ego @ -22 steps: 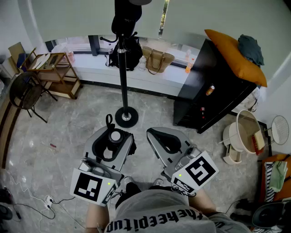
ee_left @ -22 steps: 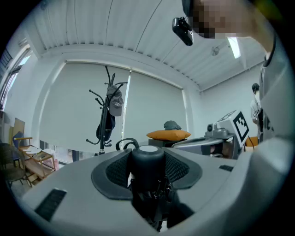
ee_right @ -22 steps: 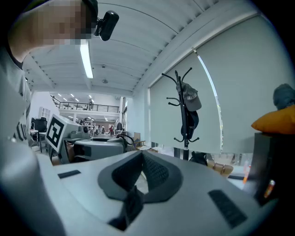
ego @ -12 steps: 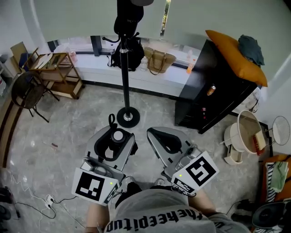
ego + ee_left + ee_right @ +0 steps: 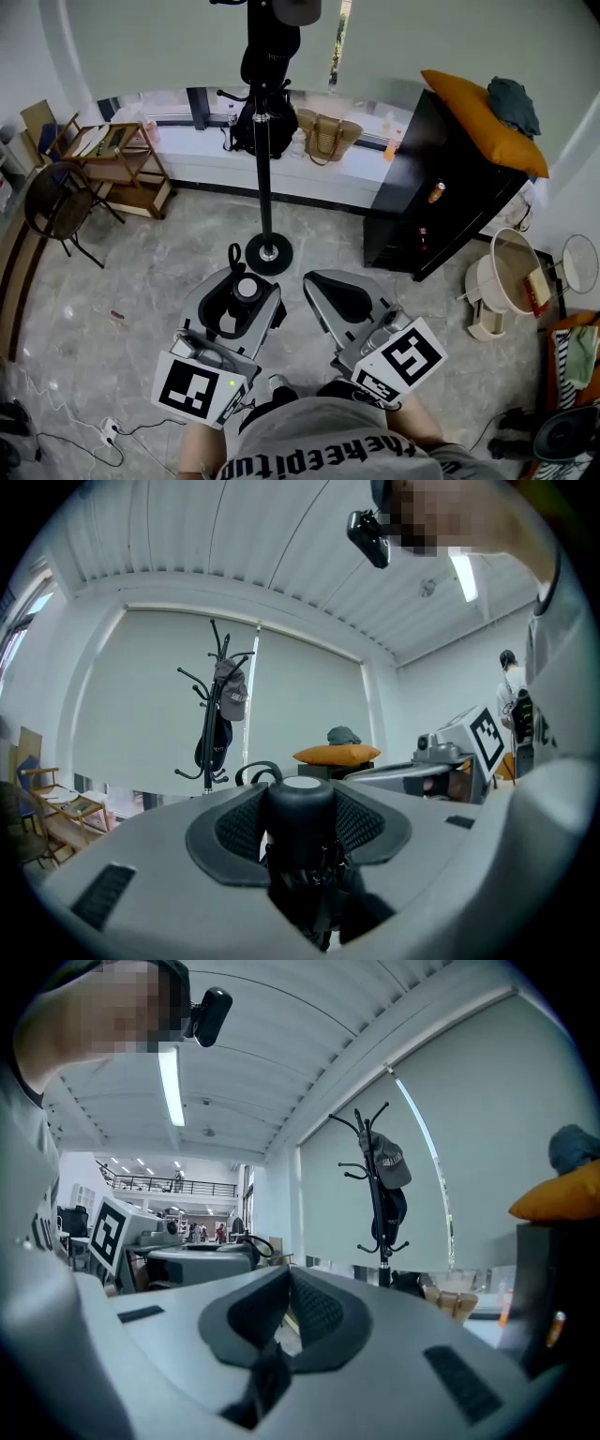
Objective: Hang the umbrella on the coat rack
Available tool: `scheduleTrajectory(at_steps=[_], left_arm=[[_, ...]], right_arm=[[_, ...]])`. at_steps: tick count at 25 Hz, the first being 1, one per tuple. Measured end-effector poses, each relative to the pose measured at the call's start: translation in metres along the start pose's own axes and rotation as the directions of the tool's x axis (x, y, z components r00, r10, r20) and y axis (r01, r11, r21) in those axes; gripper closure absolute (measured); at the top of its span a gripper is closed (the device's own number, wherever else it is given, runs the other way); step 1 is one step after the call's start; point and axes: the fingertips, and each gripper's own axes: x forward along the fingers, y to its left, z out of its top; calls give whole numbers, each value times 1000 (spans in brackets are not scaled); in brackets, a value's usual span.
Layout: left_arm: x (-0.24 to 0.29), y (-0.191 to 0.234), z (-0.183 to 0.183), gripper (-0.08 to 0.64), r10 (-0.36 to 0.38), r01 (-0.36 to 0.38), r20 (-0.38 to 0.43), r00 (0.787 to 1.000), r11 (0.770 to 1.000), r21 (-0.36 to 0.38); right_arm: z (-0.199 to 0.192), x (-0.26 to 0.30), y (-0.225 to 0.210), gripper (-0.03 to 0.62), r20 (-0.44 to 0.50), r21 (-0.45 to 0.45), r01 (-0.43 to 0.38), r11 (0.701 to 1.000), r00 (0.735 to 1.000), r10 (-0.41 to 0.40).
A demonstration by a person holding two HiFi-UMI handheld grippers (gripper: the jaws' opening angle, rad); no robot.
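Observation:
A folded black umbrella (image 5: 246,289) with a pale end cap and a black strap loop (image 5: 233,256) sits between the jaws of my left gripper (image 5: 242,286), which is shut on it and held level. The left gripper view shows the umbrella (image 5: 300,832) filling the gap between the pads. The coat rack (image 5: 265,169) is a black pole on a round base (image 5: 269,254), straight ahead on the floor; a grey cap (image 5: 230,682) and a dark bag hang on the rack (image 5: 217,714). My right gripper (image 5: 317,281) is shut and holds nothing, beside the left one; it sees the rack (image 5: 380,1194) ahead.
A black cabinet (image 5: 441,202) with an orange cushion (image 5: 487,117) stands at the right. Left are a wooden trolley (image 5: 117,164) and a folding chair (image 5: 56,202). Bags (image 5: 328,133) sit on the window ledge behind the rack. A white bin (image 5: 506,281) and cables (image 5: 103,429) lie on the floor.
The rack and room have slid a little down in the head view, the rack base now slightly nearer the grippers. Both grippers keep the same stance and the umbrella stays gripped.

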Motion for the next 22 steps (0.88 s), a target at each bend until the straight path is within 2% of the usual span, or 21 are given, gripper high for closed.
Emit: scheduleTrajectory(at_steps=[8, 15, 22], left_arm=[[2, 9, -4, 351, -15, 15, -7, 1000, 1000, 2], [14, 19, -6, 351, 1, -1, -22, 1000, 1000, 2], [47, 30, -5, 351, 41, -40, -28, 999, 999, 9]], right_arm=[[-11, 2, 3, 580, -13, 21, 18, 1000, 1000, -17], [-11, 21, -7, 580, -9, 9, -19, 1000, 1000, 19], [-7, 36, -43, 580, -4, 13, -48, 999, 999, 49]])
